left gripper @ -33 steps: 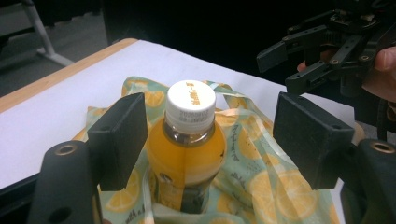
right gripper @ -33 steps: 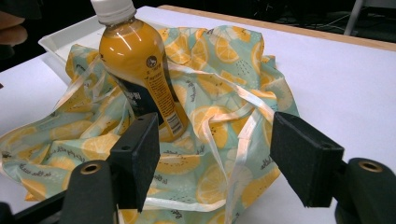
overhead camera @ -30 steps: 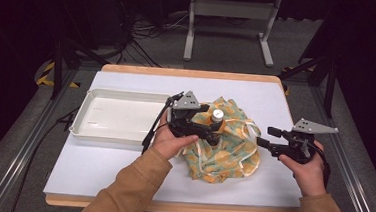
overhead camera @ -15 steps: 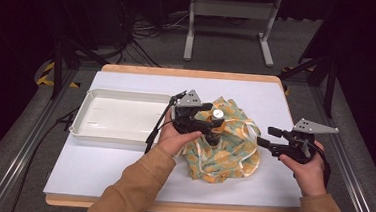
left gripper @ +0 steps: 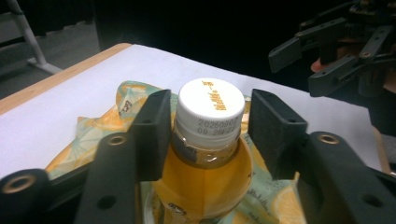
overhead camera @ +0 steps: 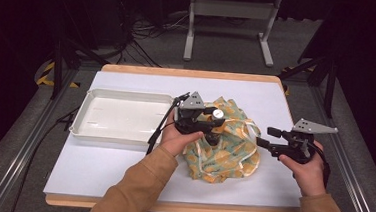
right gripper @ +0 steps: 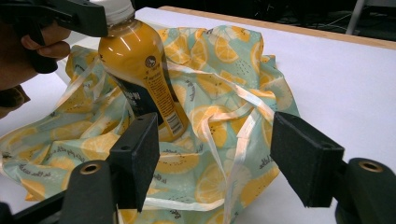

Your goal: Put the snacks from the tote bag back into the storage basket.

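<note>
A: Ok, status on the left gripper [left gripper: 210, 116]?

B: Jaws have just been closing. Bottle [left gripper: 205, 172] neck sits between them, just under the white cap [left gripper: 212, 105]. 1 pad is right against the cap's side, the other has a visible gap, so not clamped.

A: Where's the bottle?

B: Upright, orange liquid, standing in the lemon-print bag [right gripper: 219, 93] crumpled on the white table cover [overhead camera: 121, 166]. High view puts it mid-table, right of the white tray [overhead camera: 120, 116].

A: Right gripper [right gripper: 215, 154]?

B: Jaws spread wide, nothing between the pads. Held level just off the bag's right edge, pointing at the bag and bottle. The bag's pale straps [right gripper: 243, 135] lie in front of it.

A: Hands?

B: Left hand [overhead camera: 181, 140] wrapped round its gripper over the bag; right hand [overhead camera: 307, 164] gripping its own near the table's right edge.
</note>
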`<state>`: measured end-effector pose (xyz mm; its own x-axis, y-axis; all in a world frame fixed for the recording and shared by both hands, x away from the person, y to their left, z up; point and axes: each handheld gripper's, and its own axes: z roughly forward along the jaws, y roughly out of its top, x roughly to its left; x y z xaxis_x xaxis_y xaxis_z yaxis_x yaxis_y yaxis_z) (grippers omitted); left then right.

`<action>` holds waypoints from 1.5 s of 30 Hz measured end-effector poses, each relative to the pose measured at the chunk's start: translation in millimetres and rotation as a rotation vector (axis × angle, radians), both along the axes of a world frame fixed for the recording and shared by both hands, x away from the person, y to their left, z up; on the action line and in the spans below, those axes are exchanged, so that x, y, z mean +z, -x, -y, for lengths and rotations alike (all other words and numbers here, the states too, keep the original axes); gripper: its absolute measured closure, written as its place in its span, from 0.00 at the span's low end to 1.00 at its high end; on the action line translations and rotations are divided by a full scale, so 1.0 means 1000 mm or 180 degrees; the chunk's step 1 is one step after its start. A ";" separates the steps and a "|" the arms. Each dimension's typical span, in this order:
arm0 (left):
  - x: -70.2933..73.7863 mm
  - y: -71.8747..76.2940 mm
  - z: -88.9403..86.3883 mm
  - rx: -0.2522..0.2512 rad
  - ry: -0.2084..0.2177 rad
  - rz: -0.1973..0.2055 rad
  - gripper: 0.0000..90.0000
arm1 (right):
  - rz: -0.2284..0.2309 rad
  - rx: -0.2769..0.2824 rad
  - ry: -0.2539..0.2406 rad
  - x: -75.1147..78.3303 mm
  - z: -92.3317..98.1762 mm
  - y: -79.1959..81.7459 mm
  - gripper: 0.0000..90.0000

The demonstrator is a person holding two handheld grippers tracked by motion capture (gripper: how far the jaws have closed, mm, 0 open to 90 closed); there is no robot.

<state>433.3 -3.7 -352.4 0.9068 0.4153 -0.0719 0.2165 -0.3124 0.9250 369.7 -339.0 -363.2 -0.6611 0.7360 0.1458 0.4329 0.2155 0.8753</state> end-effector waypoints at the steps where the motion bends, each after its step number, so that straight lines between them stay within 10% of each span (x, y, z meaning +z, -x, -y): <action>1: 0.000 0.000 0.000 0.0019 -0.0003 0.0014 0.60 | 0.0004 0.0006 0.0000 0.000 0.000 0.000 0.37; 16: 0.005 0.001 -0.002 -0.0085 -0.0012 0.0028 0.65 | -0.0022 0.0001 -0.0019 -0.001 0.000 -0.001 0.37; 45: 0.067 0.016 -0.014 -0.0210 0.0102 0.0141 0.65 | -0.0107 0.0075 0.0027 -0.005 -0.001 -0.004 0.39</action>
